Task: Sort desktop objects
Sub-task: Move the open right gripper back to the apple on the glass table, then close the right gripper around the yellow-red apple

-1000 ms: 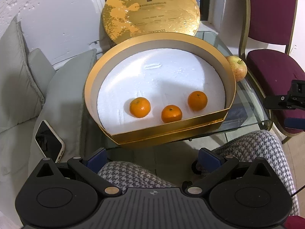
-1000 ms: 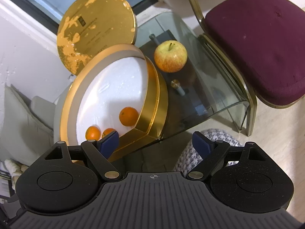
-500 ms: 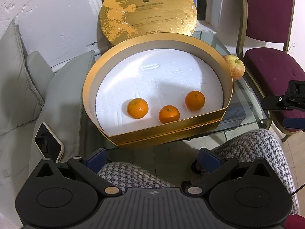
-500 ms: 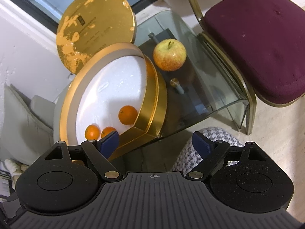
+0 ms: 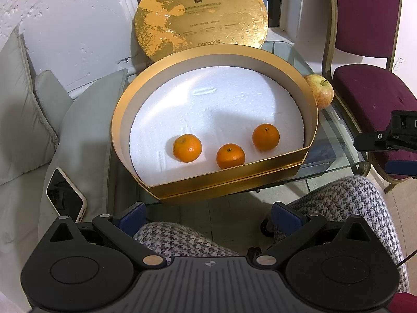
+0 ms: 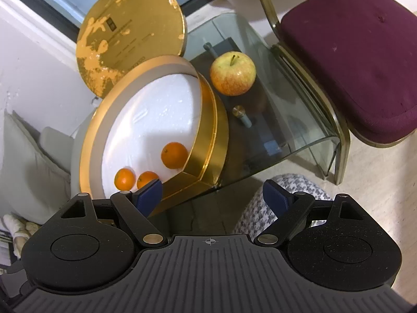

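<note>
Three small orange tangerines (image 5: pixel 229 156) lie in the round gold gift box (image 5: pixel 311 120) on white foam; a red-yellow apple (image 6: pixel 232 73) sits outside — apparently touching its wall. Left gripper (image 5: pixel 208 215) and right gripper (image 6: pixel 212 194) gape empty.

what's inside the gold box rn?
The gold box holds three oranges lying apart on a white foam liner. Whatever is under the liner is hidden. The apple sits outside on the glass table.

My glass table (image 6: pixel 299 120) carries the gold box (image 5: pixel 229 180) on its left, the apple (image 6: pixel 232 74) beside it at right.
</note>
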A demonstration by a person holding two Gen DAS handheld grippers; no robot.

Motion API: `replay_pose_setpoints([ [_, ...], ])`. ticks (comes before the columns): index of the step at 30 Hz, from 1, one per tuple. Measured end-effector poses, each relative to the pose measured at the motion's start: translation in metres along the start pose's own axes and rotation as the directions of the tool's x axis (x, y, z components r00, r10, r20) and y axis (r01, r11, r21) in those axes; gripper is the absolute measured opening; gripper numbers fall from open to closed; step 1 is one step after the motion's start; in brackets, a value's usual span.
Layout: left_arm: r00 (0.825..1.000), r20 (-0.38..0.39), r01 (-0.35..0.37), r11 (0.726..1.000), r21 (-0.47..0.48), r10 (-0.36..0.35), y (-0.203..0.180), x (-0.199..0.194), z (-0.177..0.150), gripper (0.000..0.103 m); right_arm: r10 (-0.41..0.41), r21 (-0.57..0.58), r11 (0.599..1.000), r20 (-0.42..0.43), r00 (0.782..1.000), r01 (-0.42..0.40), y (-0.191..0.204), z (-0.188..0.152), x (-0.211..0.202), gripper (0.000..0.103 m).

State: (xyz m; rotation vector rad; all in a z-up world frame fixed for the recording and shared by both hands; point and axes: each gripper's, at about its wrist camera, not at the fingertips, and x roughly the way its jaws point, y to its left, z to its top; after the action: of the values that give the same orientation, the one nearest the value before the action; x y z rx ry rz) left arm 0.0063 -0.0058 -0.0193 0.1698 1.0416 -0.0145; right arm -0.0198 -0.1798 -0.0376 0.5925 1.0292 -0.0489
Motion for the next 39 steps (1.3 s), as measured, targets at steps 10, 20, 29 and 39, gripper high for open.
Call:
replay_pose_setpoints([
  [10,0.999,0.027,0.031,1.000,0.000,-0.031,-0.003,-0.008,0.002,0.102,-0.014,-0.007,1.000,0.032,0.999,0.014,0.002,-0.004,-0.019,0.088],
  [20,0.997,0.056,0.046,0.999,-0.021,-0.045,0.005,-0.020,-0.007,0.102,-0.021,-0.016,1.000,0.069,0.997,0.023,0.008,-0.011,-0.036,0.089],
  [29,0.999,0.012,0.048,0.998,-0.041,-0.048,0.011,0.002,-0.001,0.102,-0.050,0.014,0.999,0.052,0.997,0.049,0.004,0.002,-0.013,0.089],
  [39,0.998,-0.044,0.047,0.998,-0.038,-0.048,0.013,0.036,0.025,0.102,-0.088,0.121,0.989,0.062,0.994,0.080,-0.016,0.054,0.036,0.089],
])
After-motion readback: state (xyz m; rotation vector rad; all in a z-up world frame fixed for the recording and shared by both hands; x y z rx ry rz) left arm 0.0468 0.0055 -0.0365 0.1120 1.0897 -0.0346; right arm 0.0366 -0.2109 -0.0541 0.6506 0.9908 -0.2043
